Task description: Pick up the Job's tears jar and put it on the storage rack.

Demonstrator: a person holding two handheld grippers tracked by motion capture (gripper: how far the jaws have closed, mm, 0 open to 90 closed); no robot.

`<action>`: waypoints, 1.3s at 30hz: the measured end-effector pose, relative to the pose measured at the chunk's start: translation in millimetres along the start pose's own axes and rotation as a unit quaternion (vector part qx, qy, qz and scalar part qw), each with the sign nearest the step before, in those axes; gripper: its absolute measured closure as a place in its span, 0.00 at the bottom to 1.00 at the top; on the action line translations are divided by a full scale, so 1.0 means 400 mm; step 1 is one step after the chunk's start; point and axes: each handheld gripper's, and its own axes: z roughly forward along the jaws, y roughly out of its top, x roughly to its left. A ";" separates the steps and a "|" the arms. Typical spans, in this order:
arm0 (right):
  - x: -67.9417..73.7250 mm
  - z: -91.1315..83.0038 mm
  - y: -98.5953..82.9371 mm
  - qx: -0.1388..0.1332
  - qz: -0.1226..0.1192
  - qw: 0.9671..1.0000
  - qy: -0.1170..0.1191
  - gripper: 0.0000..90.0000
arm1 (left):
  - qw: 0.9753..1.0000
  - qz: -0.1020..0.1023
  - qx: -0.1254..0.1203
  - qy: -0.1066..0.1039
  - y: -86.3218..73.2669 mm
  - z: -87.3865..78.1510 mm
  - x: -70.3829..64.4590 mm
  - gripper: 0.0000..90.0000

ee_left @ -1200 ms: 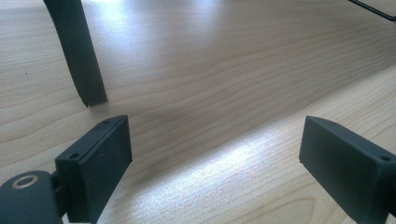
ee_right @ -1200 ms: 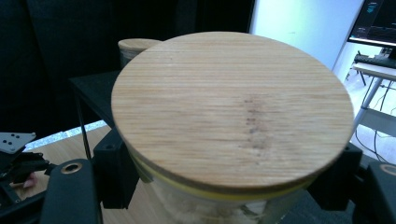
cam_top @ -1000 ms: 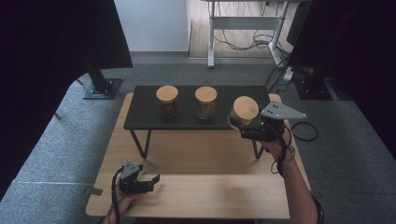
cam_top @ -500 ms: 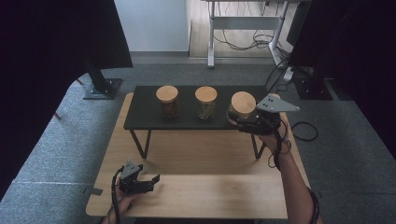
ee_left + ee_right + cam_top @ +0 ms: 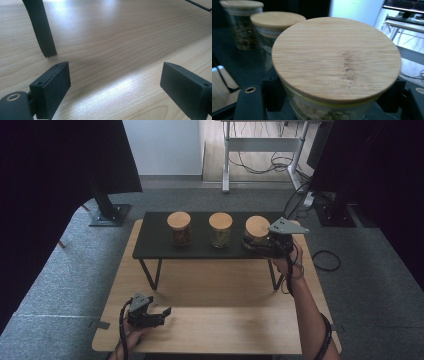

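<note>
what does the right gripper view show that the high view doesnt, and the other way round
Right gripper view: the wood grain and a dark speckled mark on the nearest jar's lid, pale contents under its rim, and the right gripper with a black jaw on either side of the glass.

High view: the whole wooden table, the black shelf on thin legs, the left gripper open low over the table, and a forearm.

Both: three wood-lidded jars in a row on the shelf, the right gripper at the right-hand one.
</note>
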 end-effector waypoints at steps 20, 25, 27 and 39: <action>0.003 0.023 -0.016 0.013 -0.006 0.999 -0.042 0.26 | 1.000 0.002 0.003 0.000 0.000 0.001 -0.001 0.10; -0.003 0.024 -0.016 0.016 0.004 0.999 -0.046 0.25 | 1.000 0.002 0.003 0.000 0.000 0.000 -0.001 0.10; -0.004 0.023 -0.017 0.015 0.004 0.999 -0.047 0.24 | 1.000 0.002 0.004 0.000 0.000 0.000 -0.001 0.10; 0.007 0.023 -0.015 0.015 -0.011 0.997 -0.069 0.21 | 1.000 0.002 0.004 0.000 0.000 0.001 -0.001 0.10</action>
